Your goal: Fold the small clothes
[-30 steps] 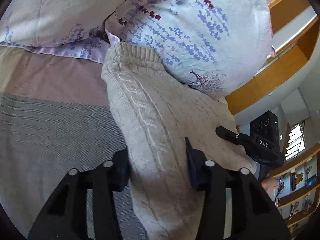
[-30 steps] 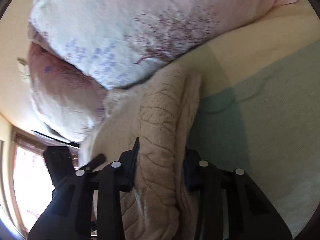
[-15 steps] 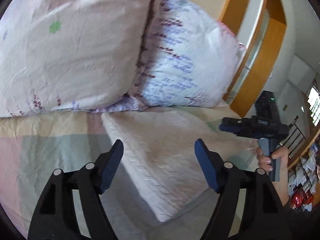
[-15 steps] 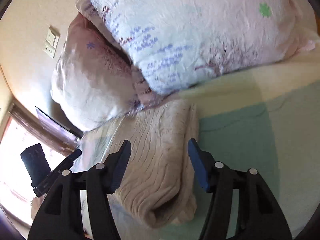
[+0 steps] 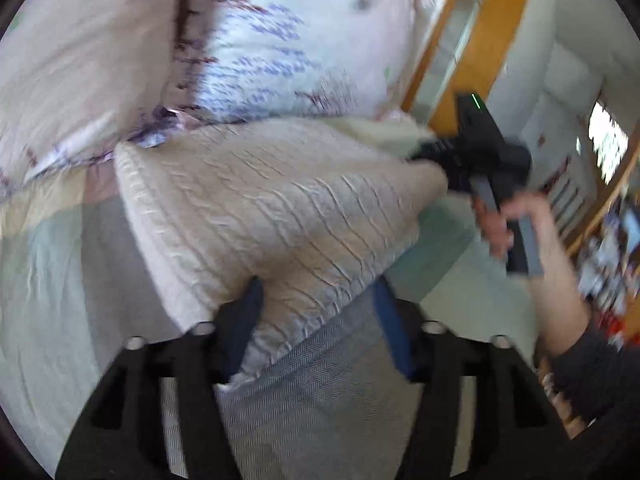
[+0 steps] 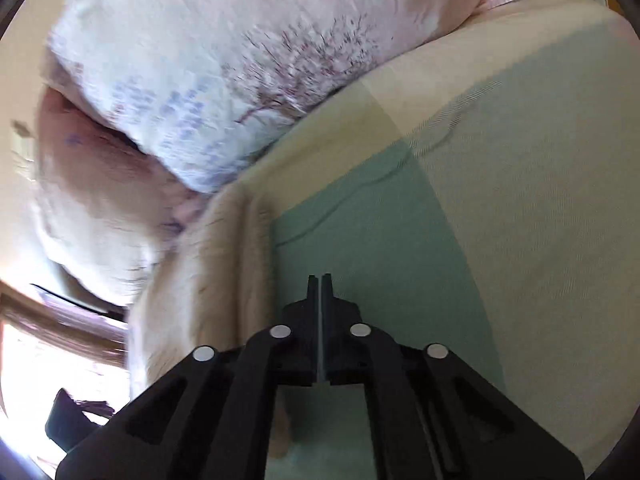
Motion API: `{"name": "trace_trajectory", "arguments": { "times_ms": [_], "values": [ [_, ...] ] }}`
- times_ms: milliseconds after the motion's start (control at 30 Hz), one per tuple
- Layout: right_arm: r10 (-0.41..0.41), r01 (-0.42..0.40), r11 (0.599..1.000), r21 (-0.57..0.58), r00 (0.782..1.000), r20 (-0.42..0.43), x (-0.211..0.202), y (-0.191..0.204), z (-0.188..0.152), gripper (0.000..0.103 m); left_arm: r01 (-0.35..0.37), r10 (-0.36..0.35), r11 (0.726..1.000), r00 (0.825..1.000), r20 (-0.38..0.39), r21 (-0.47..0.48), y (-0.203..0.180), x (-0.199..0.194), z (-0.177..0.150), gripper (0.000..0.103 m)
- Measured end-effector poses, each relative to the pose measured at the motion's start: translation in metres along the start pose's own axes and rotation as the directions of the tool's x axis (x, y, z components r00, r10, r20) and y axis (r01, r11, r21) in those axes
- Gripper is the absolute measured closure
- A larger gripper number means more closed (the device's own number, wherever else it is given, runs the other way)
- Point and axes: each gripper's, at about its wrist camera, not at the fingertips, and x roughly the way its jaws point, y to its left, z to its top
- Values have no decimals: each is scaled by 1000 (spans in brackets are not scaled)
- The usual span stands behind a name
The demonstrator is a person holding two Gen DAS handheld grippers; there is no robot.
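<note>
Your left gripper (image 5: 316, 320) sits nearest the lens with its jaws apart, straddling the near corner of the folded cable-knit sweater (image 5: 272, 204); the left finger (image 5: 240, 328) presses against the knit, while the right finger stands off it over the grey herringbone bedspread (image 5: 320, 400). Whether the jaws truly pinch the fabric is not clear through the blur.

The sweater lies on the bed, its far edge tucked against the floral pillows (image 5: 280, 40). At its right corner your right hand (image 5: 516, 224) grips the other tool's handle, the dark body touching the knit.

From the right wrist, your right gripper (image 6: 320, 280) has its jaws pressed together, with only a thin slit between them and nothing held. They hang over the green patch of the bedspread (image 6: 380, 240), just beside the sweater's edge (image 6: 224, 264) on the left. Beyond lie the cream part of the cover and the blossom-print pillow (image 6: 240, 60).
</note>
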Motion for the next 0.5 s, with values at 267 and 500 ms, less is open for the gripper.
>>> {"name": "trace_trajectory", "arguments": {
  "times_ms": [267, 500],
  "values": [
    [166, -165, 986, 19, 982, -85, 16, 26, 2, 18, -92, 112, 915, 993, 27, -393, 63, -6, 2, 5],
    [135, -135, 991, 16, 974, -184, 23, 45, -30, 71, 17, -45, 912, 997, -57, -410, 66, 37, 6, 48]
  ]
}}
